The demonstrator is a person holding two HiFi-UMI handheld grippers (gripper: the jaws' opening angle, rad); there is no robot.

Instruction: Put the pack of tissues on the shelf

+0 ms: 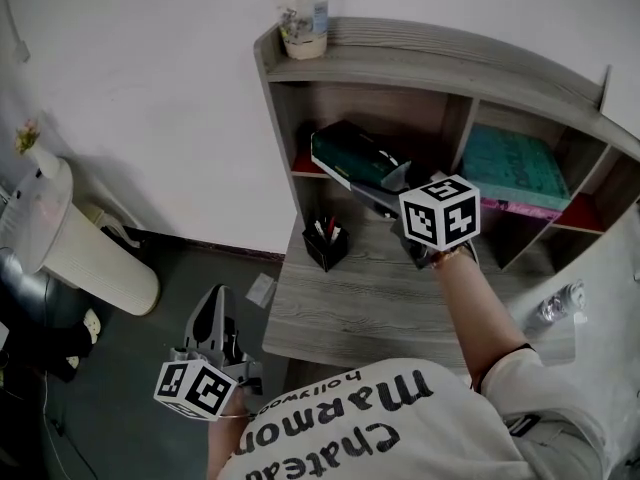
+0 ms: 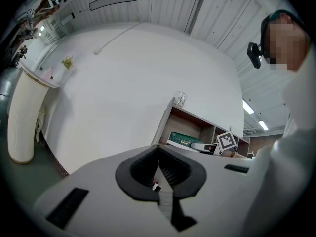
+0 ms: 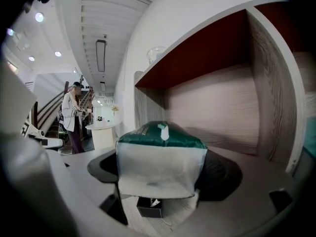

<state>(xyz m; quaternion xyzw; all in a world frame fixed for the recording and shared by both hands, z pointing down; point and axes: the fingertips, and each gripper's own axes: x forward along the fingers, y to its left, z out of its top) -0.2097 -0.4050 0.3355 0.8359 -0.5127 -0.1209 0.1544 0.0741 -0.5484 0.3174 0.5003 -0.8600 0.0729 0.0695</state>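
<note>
The pack of tissues (image 1: 355, 156) is dark green with a white end and points into the left compartment of the grey wooden shelf (image 1: 420, 53). My right gripper (image 3: 160, 169) is shut on the pack of tissues (image 3: 160, 154), which fills the space between the jaws in the right gripper view, with the compartment's back wall close ahead. My left gripper (image 1: 212, 323) hangs low beside the desk, far from the shelf. Its jaws meet with nothing between them in the left gripper view (image 2: 159, 174).
A black pen holder (image 1: 325, 243) stands on the desk (image 1: 350, 313) below the pack. A plastic cup (image 1: 302, 23) sits on the shelf top. A teal book (image 1: 512, 168) lies in the neighbouring compartment. A white column (image 1: 85, 253) stands on the floor at left.
</note>
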